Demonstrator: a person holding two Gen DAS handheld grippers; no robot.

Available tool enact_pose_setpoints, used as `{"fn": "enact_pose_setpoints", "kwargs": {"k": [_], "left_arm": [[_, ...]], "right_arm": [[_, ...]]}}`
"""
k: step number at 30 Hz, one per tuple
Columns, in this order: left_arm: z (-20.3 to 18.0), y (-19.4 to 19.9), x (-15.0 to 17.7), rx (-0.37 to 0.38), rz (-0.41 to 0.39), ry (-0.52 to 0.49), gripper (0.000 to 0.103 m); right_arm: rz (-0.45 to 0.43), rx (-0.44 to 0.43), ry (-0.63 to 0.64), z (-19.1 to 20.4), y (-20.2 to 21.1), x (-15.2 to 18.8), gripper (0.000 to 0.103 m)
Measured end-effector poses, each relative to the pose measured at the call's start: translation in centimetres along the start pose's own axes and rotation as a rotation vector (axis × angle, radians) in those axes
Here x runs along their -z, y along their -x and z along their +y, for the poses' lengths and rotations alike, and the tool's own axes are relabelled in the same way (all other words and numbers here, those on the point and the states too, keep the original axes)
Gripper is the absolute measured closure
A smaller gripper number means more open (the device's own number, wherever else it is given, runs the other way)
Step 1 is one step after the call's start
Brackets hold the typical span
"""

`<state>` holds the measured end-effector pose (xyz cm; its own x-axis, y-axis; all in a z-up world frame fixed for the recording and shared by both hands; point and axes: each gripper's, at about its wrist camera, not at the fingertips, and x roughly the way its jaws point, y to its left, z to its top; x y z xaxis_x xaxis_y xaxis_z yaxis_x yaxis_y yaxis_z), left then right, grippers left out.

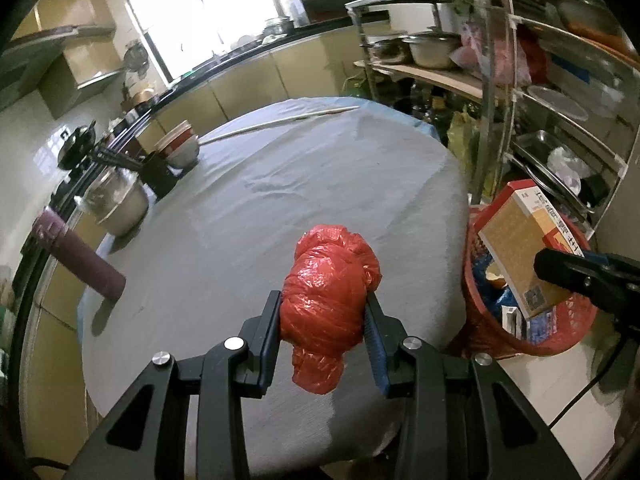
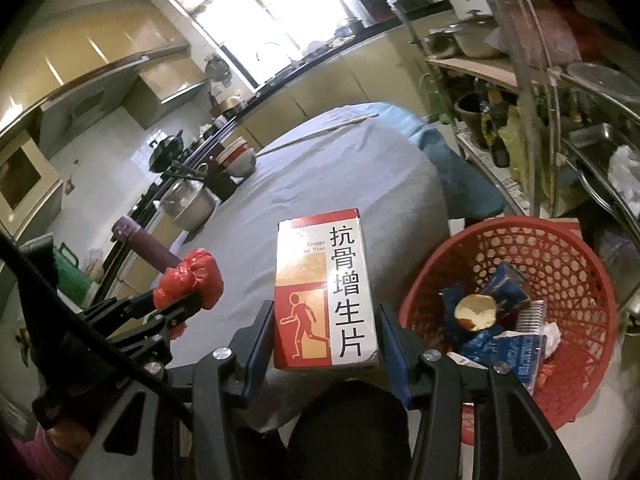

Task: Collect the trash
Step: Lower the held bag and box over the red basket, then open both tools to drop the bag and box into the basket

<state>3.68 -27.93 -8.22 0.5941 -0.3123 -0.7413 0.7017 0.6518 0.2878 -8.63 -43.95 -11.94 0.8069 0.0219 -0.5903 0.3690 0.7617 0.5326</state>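
**Both tools loaded with trash, beside a red basket**

The landmark here is a red mesh basket standing on the floor just off the edge of a round, grey-covered bench. It already holds scraps: blue wrappers and a bitten piece of fruit.

The left tool is closed around a crumpled red plastic bag, its two fingers pressing the wad from either side. The bag hangs above the bench, on the bench side of the basket, and appears lifted clear of the cloth, probably so it can be carried across without dragging.

The right tool is closed on a red, white and tan medicine box, gripped low across its narrow sides with the printed face up. Seen from the left wrist, the box tilts over the basket's rim, likely positioned for dropping in.

On the bench side far from the basket stand stacked bowls, a lidded metal pot and a purple flask; these look like kitchenware, not trash.
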Motion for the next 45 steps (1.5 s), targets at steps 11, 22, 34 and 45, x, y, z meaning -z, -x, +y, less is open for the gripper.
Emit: {"fn": "enact_pose_setpoints", "kwargs": {"k": [11, 22, 34, 45], "left_arm": [[-3.9, -0.5, -1.8, 0.02, 0.001, -0.086, 0.063], [-8.3, -1.1, -3.7, 0.071, -0.005, -0.168, 0.063], [-14.7, -1.5, -4.6, 0.216, -0.005, -0.295, 0.062], [-15.9, -2.7, -5.0, 0.476, 0.048, -0.258, 0.043]], "right_arm": [[-0.025, 0.022, -0.088, -4.1, 1.6, -0.2, 0.05], [-0.052, 0.075, -0.163, -8.3, 3.8, -0.6, 0.05], [-0.075, 0.165, -0.314, -14.3, 5.5, 0.3, 0.05], [-0.07, 0.048, -0.566, -18.0, 4.4, 2.0, 0.035]]}}
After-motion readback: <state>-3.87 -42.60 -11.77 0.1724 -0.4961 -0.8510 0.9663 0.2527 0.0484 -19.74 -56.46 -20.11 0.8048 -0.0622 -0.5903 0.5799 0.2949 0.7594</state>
